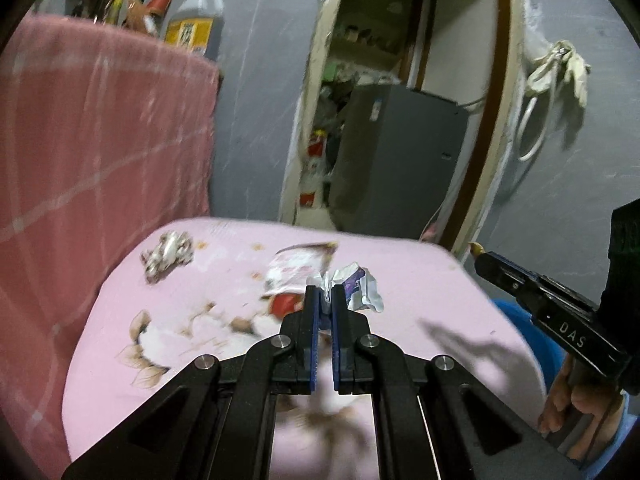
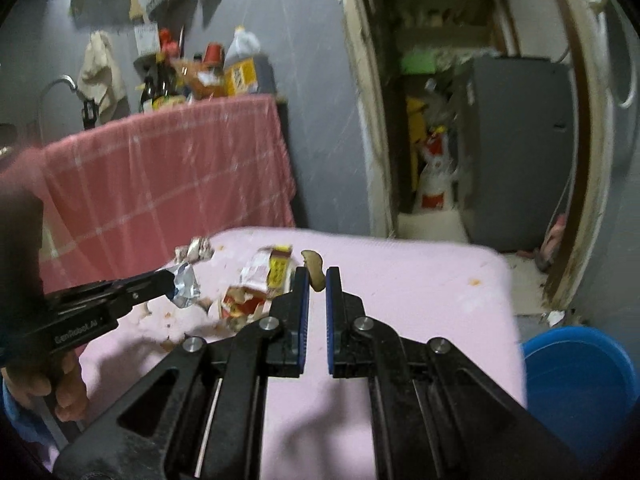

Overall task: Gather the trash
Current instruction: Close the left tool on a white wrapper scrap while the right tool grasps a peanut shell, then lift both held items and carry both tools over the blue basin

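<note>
Left gripper (image 1: 325,286) pinches a wrapper (image 1: 356,282); right gripper (image 2: 316,276) clamps a peel (image 2: 314,266) (thin bite): either could slip and drop short of the bin (image 2: 580,376).

A grey fridge (image 1: 400,152) stands in the doorway; bottles (image 2: 240,68) crowd the red-draped counter (image 2: 168,168).

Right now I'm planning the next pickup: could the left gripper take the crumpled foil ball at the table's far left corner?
Probably not yet. The left gripper is shut on a crumpled wrapper, so its jaws are full. The foil ball lies uncovered on the pink table, nothing blocking it.
</note>
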A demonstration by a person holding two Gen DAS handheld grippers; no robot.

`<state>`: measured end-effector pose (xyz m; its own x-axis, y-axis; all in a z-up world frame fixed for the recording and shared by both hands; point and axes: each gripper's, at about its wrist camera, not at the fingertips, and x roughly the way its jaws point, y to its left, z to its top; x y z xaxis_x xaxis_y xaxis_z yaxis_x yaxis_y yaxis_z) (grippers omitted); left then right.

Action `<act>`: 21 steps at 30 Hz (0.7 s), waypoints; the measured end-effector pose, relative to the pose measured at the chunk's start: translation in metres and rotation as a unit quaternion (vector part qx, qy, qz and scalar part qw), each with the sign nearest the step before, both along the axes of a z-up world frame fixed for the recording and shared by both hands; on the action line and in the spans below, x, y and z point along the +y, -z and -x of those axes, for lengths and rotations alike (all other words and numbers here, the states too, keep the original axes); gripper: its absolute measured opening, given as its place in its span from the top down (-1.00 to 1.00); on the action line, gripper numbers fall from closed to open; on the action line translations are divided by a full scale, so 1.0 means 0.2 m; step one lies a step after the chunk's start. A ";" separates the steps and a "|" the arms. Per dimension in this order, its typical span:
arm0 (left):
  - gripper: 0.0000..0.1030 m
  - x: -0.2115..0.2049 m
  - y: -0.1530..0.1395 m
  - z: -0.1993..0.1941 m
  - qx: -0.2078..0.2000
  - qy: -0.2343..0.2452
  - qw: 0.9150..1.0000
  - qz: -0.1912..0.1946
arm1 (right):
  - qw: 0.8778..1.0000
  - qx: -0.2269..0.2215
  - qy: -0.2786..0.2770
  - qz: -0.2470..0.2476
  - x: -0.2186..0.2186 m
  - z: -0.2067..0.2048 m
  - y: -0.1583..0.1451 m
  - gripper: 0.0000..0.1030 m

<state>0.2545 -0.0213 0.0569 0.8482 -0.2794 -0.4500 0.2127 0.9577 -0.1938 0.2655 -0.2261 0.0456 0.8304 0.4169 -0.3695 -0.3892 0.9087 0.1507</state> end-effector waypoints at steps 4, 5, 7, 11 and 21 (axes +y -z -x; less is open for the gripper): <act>0.93 -0.10 -0.07 0.03 -0.032 0.014 0.999 0.008 | 0.999 -0.044 0.027 0.002 -0.09 0.10 -0.08 0.85; 0.93 -0.13 -0.09 0.03 -0.039 0.018 0.999 0.010 | 0.998 -0.054 0.035 0.002 -0.12 0.13 -0.10 0.85; 0.93 -0.17 -0.12 0.04 -0.053 0.027 0.998 0.013 | 0.996 -0.069 0.048 0.001 -0.17 0.18 -0.12 0.85; 0.93 -0.30 -0.16 0.05 -0.069 0.049 0.996 0.016 | 0.993 -0.093 0.078 -0.005 -0.27 0.27 -0.17 0.85; 0.93 -0.64 -0.19 0.03 -0.071 0.111 0.991 0.017 | 0.983 -0.092 0.154 -0.035 -0.58 0.35 -0.17 0.85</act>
